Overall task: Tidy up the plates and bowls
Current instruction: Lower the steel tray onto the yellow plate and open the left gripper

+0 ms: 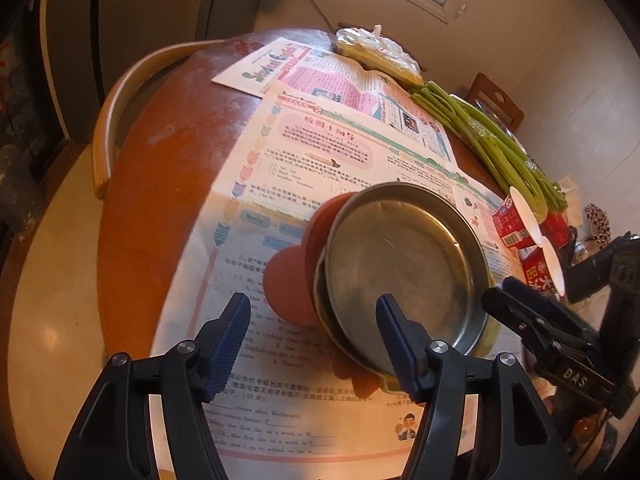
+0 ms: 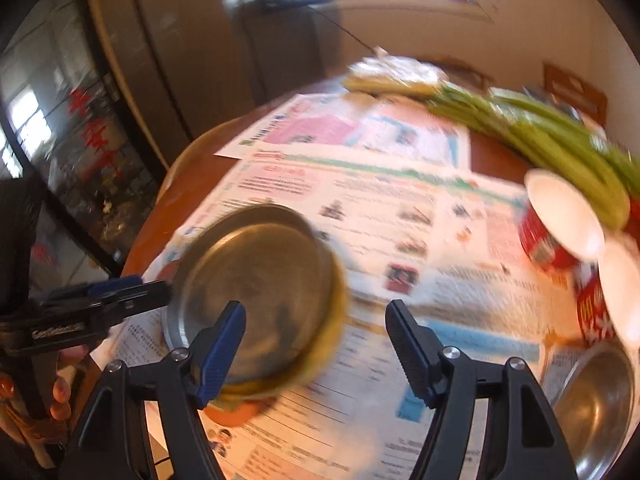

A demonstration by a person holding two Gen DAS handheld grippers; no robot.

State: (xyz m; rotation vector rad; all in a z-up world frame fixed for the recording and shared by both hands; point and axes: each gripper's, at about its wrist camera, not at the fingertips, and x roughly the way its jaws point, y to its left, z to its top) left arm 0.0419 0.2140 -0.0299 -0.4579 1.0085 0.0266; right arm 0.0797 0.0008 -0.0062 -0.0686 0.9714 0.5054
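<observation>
A round metal plate (image 1: 400, 256) lies on top of a stack, over a yellow-rimmed dish and a red-orange plate (image 1: 292, 276), on newspaper. My left gripper (image 1: 312, 316) is open and empty, just short of the stack's near edge. In the blurred right wrist view the metal plate (image 2: 256, 280) sits left of centre. My right gripper (image 2: 316, 320) is open and empty above the paper, its left finger over the plate's edge. A steel bowl (image 2: 596, 404) stands at the lower right. The right gripper also shows in the left wrist view (image 1: 520, 308), and the left gripper shows in the right wrist view (image 2: 120, 296).
The round brown table (image 1: 168, 160) carries newspapers (image 1: 328, 148), green stalks (image 1: 496, 140), a plastic-wrapped bundle (image 1: 376, 52) and red paper cups (image 1: 520, 220). A curved chair back (image 1: 120, 96) stands at the table's left. A wooden chair (image 1: 496, 100) is at the far right.
</observation>
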